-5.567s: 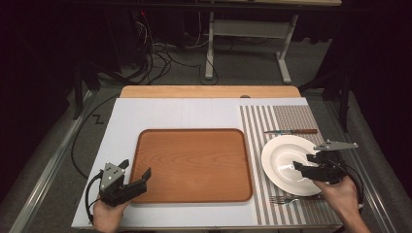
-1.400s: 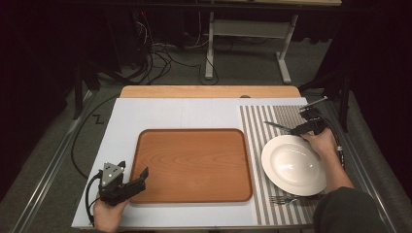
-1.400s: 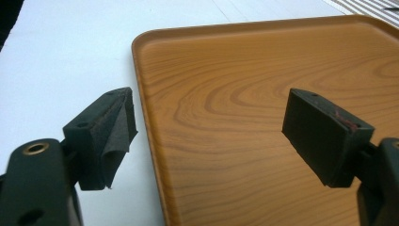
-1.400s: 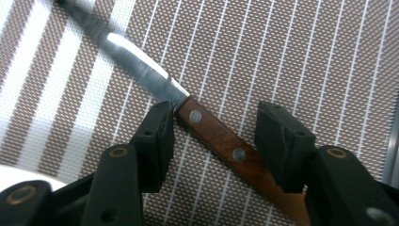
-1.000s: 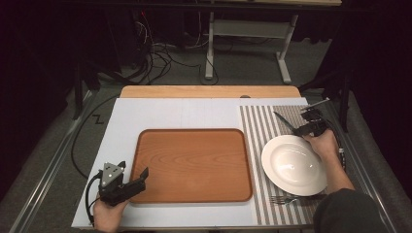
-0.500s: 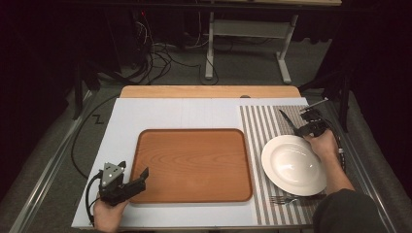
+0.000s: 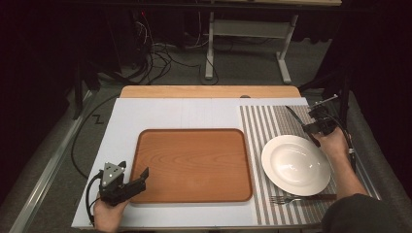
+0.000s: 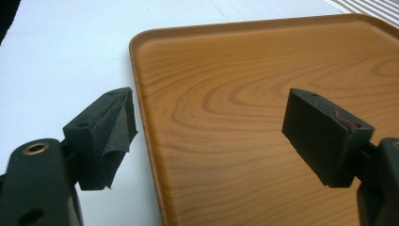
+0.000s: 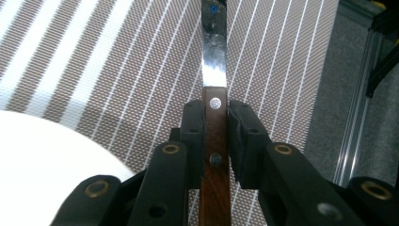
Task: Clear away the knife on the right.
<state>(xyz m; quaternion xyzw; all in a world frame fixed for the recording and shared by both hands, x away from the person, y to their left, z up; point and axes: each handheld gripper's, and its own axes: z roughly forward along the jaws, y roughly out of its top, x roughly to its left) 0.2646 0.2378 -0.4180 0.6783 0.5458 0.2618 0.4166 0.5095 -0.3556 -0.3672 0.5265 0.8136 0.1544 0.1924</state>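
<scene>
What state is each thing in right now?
Wood-handled steel knife: clamped by its handle, blade pointing away over the striped placemat.
Right tool: shut on the knife.
Left tool: open, holding nothing, at the tray's corner.
Brown wooden tray: bare.
White round plate: bare.
Metal fork: lying flat by the plate.

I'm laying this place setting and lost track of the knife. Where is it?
The knife is clamped by its wooden handle in the right hand-held gripper, over the striped placemat just behind the white plate.

Knife [image 9: 215, 70] tip cut off at top edge, handle end hidden between tongs
</scene>
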